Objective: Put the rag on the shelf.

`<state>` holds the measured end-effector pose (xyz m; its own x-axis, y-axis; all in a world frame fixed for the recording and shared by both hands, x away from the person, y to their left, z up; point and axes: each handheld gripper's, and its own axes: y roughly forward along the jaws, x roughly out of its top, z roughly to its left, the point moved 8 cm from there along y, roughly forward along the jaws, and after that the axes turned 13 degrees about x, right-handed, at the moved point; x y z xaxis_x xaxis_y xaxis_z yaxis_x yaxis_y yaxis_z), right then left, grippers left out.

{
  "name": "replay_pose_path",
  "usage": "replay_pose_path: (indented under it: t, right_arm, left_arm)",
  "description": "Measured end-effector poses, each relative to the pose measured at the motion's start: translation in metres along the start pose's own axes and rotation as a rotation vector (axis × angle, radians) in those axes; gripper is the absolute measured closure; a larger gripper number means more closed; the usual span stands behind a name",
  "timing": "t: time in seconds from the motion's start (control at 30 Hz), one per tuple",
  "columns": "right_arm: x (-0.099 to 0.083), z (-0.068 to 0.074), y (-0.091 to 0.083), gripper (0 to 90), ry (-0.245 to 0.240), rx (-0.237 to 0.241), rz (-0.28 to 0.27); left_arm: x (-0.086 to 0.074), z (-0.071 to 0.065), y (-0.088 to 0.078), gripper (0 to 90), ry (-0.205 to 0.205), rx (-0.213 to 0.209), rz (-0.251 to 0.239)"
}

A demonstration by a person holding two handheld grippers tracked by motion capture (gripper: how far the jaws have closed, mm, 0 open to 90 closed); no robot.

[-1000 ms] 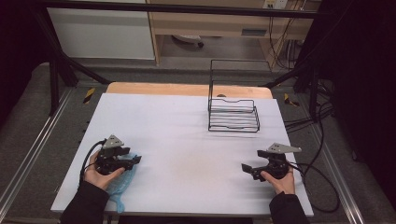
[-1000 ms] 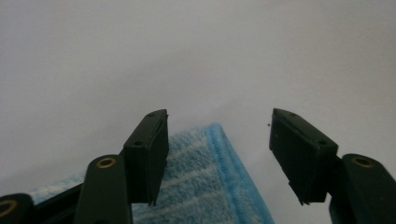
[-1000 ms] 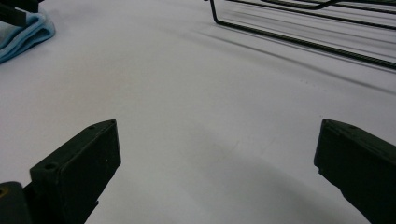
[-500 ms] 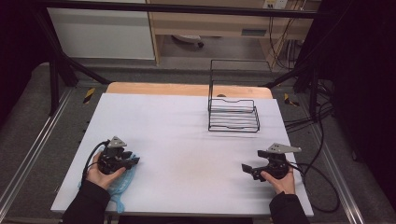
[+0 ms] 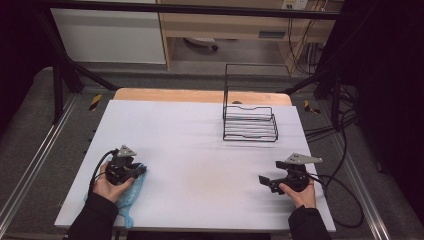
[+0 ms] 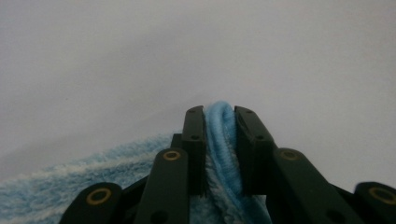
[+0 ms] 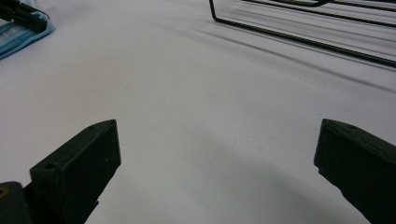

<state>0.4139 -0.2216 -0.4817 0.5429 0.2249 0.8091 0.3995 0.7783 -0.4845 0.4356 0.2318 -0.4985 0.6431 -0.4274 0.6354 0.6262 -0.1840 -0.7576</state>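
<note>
Left tool point(image 6: 219, 116) just closing — clamped on blue cloth point(image 6: 220, 140), right tool point(image 7: 217, 172) spread wide

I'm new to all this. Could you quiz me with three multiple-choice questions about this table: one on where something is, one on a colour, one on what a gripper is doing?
1. Where does the wire rack stand?
A. near left corner
B. far right part of the table
C. between the hands

2. What colour is the cloth?
A. blue
B. red
C. yellow

3. How is the left gripper?
A. wide open
B. shut on nothing
C. shut on the cloth

Answers:
1 B, the rack sits far from the person, toward the right.
2 A, its fuzzy pile is light blue.
3 C, the jaws have just been closing and a fold of cloth is pinched between them.
</note>
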Motion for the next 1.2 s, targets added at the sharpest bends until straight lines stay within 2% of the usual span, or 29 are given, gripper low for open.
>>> replay_pose_path:
  t: [0.1, 0.17, 0.4, 0.73, 0.93, 1.2]
  right_arm:
    - [0.000, 0.000, 0.000, 1.1, 0.001, 0.000, 0.000]
    - [0.000, 0.000, 0.000, 1.1, -0.001, 0.002, 0.000]
    - [0.000, 0.000, 0.000, 1.2, -0.005, 0.003, 0.003]
    - [0.000, 0.000, 0.001, 1.4, -0.003, 0.005, 0.001]
    - [0.000, 0.001, 0.001, 1.5, -0.002, 0.006, 0.003]
    - [-0.001, 0.001, 0.003, 1.6, -0.004, 0.006, 0.010]
  left_arm:
    - [0.001, -0.001, 0.000, 77.9, 0.013, 0.012, 0.002]
    - [0.001, -0.001, 0.000, 79.0, 0.008, 0.016, 0.002]
    - [0.002, 0.002, -0.005, 81.2, -0.040, -0.013, -0.021]
    - [0.008, 0.002, -0.018, 81.7, -0.068, -0.037, -0.068]
    - [0.012, -0.009, -0.022, 81.7, -0.085, -0.075, -0.080]
    - [0.016, -0.027, -0.022, 81.6, -0.073, -0.097, -0.091]
